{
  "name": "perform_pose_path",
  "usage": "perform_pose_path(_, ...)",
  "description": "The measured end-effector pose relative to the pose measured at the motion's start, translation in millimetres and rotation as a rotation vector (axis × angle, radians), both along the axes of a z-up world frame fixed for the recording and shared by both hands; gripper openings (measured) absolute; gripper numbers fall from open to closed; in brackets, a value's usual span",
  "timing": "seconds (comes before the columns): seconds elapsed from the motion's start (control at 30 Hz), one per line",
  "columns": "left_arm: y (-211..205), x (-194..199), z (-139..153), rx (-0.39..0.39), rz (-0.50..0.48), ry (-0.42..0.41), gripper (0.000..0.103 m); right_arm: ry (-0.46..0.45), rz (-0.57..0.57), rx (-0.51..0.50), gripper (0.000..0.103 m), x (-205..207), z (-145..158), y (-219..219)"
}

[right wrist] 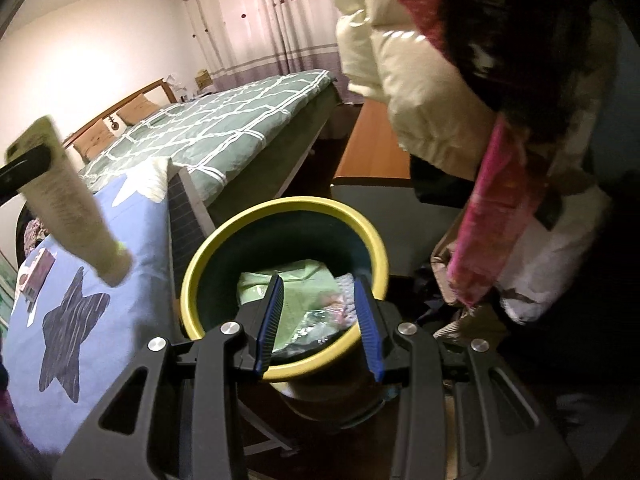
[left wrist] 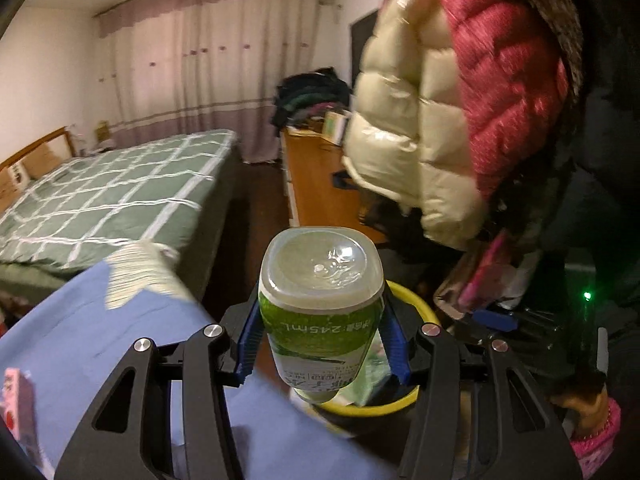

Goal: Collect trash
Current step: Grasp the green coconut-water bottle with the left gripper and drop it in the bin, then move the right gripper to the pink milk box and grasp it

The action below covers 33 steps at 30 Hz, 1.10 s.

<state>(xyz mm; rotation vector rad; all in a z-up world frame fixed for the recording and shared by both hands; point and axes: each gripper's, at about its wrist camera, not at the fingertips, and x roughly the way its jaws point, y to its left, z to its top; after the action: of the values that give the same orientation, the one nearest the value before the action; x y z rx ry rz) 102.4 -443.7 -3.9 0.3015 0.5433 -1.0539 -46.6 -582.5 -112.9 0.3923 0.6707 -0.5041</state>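
Note:
My left gripper (left wrist: 320,316) is shut on a clear bottle (left wrist: 320,280) with a green label. The bottle points base-up, and the blue pads (left wrist: 249,336) press its sides. Just beyond and below it shows the yellow rim of a dark bin (left wrist: 416,300). In the right wrist view the same bottle (right wrist: 68,200) hangs at the upper left, up and to the left of the bin (right wrist: 280,205). My right gripper (right wrist: 318,286) hovers over the bin's near rim, open, with nothing between its fingers. Green wrappers and foil (right wrist: 304,280) lie inside the bin.
A blue cloth with star patches (right wrist: 100,280) covers a surface left of the bin, with a small pink carton (right wrist: 38,276) on it. Behind are a green checked bed (right wrist: 224,120) and a wooden desk (left wrist: 320,176). Puffy jackets (left wrist: 420,120) hang at the right, close above the bin.

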Motion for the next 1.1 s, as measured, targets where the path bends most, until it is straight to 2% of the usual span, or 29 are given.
perform_pose_path(0.07, -24.0, -4.8, -9.3, 0.019, -0.019, 0.006, 0.051, 0.001, -0.004, 0.003, 0.035, -3.0, -0.3, -2.8)
perform_pose_path(0.23, -65.9, 0.2, -38.8, 0.067, -0.034, 0.086, 0.052, -0.002, -0.017, 0.003, 0.044, -8.7, 0.1, -7.3)
perform_pose_path(0.27, -71.9, 2.0, -44.2, 0.077, -0.025, 0.099, 0.056, -0.001, -0.021, 0.005, 0.044, -9.2, -0.1, -8.3)
perform_pose_path(0.3, -75.4, 3.2, -47.8, 0.080, -0.011, 0.098, 0.066, -0.001, -0.022, 0.006, 0.045, -10.0, -0.3, -8.5)
perform_pose_path(0.33, -75.0, 4.2, -49.6, 0.078, 0.003, 0.090, 0.082, 0.000, -0.021, 0.007, 0.045, -10.1, -0.6, -8.5)
perform_pose_path(0.47, -56.6, 7.6, -40.6, 0.046, 0.034, 0.070, 0.084, 0.003, -0.013, 0.010, 0.045, -8.4, -1.8, -6.7)
perform_pose_path(0.57, -24.6, 16.7, -26.7, 0.013, 0.084, 0.052, 0.088, 0.003, 0.001, 0.011, 0.045, -2.7, -2.2, -3.3)
perform_pose_path(0.77, 70.4, 41.4, -11.6, -0.060, 0.233, 0.056, 0.093, 0.017, 0.052, 0.006, 0.046, 16.4, -2.5, 12.8)
perform_pose_path(1.0, 212.9, 64.8, -11.4, -0.088, 0.518, -0.016, 0.094, 0.025, 0.165, -0.014, 0.047, 56.8, 8.8, 57.3)
perform_pose_path(1.1, 272.8, 72.5, -16.0, -0.087, 0.649, -0.048, 0.094, 0.019, 0.233, -0.029, 0.051, 80.9, 16.4, 86.9)
